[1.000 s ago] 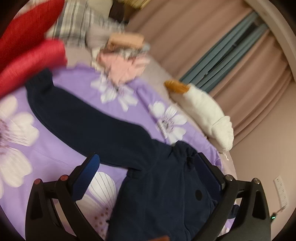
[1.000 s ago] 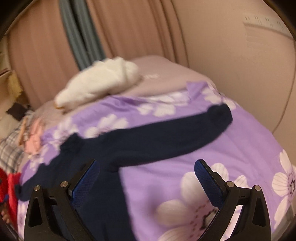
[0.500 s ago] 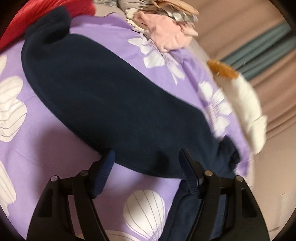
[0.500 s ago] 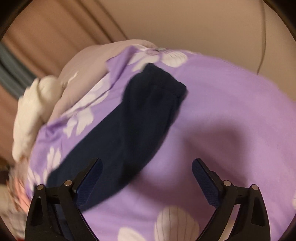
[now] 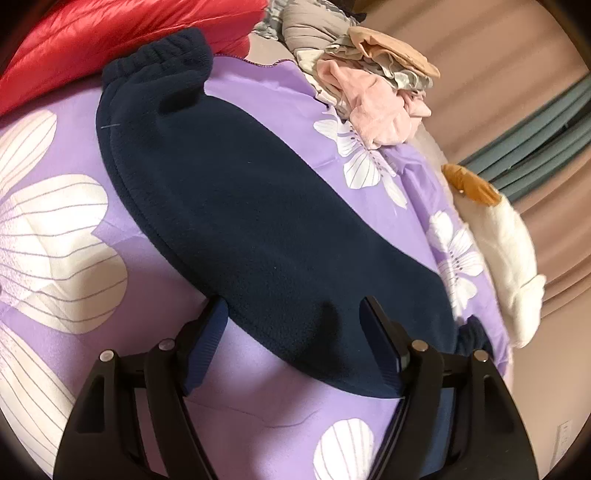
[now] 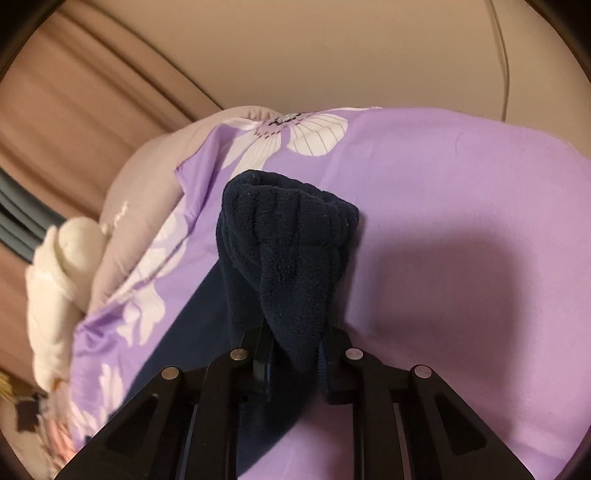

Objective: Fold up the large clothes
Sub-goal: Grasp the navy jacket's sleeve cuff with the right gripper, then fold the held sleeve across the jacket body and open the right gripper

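A navy fleece garment [image 5: 258, 229] lies spread on a purple flowered bed cover [image 5: 55, 266]. One sleeve runs up to a ribbed cuff [image 5: 159, 59] at the top left. My left gripper [image 5: 295, 325] is open, its blue pads on either side of the sleeve's lower edge, low over the cover. In the right wrist view, my right gripper [image 6: 293, 343] is shut on the other navy sleeve [image 6: 291, 266] just below its ribbed cuff [image 6: 295, 206], which bunches up above the jaws.
A red puffy jacket [image 5: 110, 33] lies at the top left. A pile of pink and grey clothes [image 5: 373, 96] sits at the far side. A white plush toy [image 5: 509, 251] lies along the right edge; it also shows at left [image 6: 59, 288]. Curtains and a wall stand behind.
My right gripper has moved onto the far sleeve end and closed on it. My left gripper has dropped closer to the other sleeve, its jaws narrowing around the edge.
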The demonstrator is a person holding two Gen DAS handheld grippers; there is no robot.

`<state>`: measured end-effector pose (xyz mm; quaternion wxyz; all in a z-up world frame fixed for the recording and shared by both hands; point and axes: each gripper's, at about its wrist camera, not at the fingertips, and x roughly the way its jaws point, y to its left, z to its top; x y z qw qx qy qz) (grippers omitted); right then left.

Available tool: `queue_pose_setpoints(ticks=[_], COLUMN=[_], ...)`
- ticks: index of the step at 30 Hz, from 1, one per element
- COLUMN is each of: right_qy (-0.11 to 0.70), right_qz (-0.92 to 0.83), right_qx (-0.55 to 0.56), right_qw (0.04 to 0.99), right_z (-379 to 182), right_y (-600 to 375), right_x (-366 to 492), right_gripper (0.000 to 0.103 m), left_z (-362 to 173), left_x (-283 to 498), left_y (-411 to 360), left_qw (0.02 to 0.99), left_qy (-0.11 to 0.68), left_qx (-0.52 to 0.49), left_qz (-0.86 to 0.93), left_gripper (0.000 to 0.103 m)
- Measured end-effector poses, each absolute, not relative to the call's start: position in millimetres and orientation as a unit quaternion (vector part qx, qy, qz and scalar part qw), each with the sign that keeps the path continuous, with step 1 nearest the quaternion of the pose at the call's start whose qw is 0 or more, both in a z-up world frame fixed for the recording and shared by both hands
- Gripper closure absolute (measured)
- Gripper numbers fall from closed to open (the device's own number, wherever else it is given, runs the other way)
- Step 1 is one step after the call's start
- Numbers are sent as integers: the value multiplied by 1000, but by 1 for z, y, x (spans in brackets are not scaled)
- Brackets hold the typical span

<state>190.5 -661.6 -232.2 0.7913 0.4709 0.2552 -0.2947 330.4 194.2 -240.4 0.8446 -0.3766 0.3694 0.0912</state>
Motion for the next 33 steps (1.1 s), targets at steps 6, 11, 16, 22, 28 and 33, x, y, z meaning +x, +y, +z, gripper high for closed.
queue_pose_setpoints(ticks=[6, 11, 16, 22, 28, 33], right_qy=[214, 196, 190, 231, 297, 377], right_qz=[-257, -198, -107, 30, 155, 180], right_qx=[463, 412, 375, 313, 258, 212], right_qw=[821, 868, 901, 921, 906, 884], right_z=[-195, -142, -97, -79, -97, -134], right_y=[-656, -616, -541, -384, -215, -130], right_x=[179, 195, 225, 283, 338, 361], right_gripper=[85, 85, 85, 85, 85, 83], left_z=[-240, -240, -241, -247, -247, -244], left_x=[335, 338, 339, 328, 325, 328], left_y=[185, 177, 177, 203, 206, 197], left_qw=[854, 863, 864, 832, 823, 838], left_qy=[369, 379, 381, 358, 361, 377], left_qx=[-349, -314, -306, -412, -432, -387], left_qz=[109, 117, 122, 97, 81, 75], left_gripper=[26, 26, 26, 26, 26, 25])
